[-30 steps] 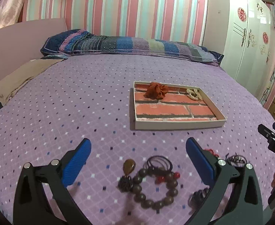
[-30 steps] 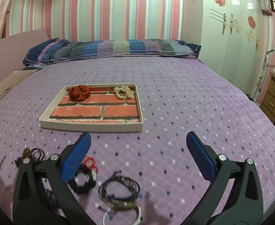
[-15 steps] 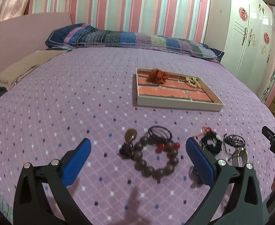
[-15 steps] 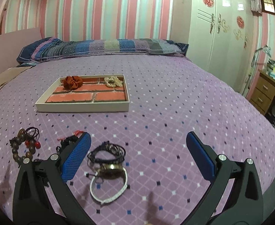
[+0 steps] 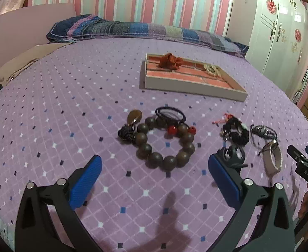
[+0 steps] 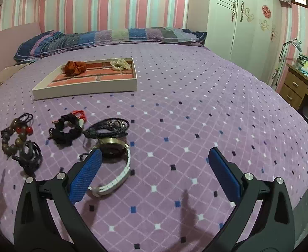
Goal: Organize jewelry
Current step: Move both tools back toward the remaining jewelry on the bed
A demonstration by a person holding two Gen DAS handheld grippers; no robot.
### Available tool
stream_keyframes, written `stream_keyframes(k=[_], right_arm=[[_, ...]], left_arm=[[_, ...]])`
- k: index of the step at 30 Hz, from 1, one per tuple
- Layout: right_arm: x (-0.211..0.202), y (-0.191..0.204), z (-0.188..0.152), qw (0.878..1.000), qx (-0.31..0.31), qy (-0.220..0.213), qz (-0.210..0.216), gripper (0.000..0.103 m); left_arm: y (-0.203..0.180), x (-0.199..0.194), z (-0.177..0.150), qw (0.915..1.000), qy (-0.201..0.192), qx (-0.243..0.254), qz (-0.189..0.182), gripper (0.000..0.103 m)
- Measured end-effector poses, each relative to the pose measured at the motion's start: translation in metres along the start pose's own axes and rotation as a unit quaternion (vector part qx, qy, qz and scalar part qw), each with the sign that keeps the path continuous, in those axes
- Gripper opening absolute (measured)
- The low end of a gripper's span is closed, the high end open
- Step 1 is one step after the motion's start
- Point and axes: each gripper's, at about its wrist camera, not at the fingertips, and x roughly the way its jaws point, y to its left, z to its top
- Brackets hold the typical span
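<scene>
Both cameras have pulled back from the tray [image 5: 192, 88]; left gripper [image 5: 154, 176] and right gripper [image 6: 154, 174] gape wide, empty, above the purple bedspread [image 6: 196, 109], striped wall [image 5: 154, 2] behind.

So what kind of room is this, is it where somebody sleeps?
Most likely a bedroom. The jewelry lies on a big bed with a purple dotted bedspread, a long striped pillow runs along its head, and a white wardrobe stands against the pink striped wall.
</scene>
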Motion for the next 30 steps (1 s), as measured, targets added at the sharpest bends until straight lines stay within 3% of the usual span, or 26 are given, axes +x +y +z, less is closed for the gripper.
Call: stream_keyframes(k=[7,16,30], right_arm=[[0.011,0.003,-0.004,1.000,-0.002,0.014,0.006,0.092],[0.023,0.002,-0.008,0.999,0.005,0.033,0.017,0.085],[0.031,0.007,-0.005,0.999,0.008,0.039,0.021,0.077]], left_arm=[[-0.020,0.003,-0.013,0.9998,-0.008,0.017,-0.008,0.099],[-0.043,0.020,-0.025,0.9993,0.015,0.030,-0.013,0.099],[0.013,0.042,0.000,0.9994,0.020,-0.021,0.018,0.099]])
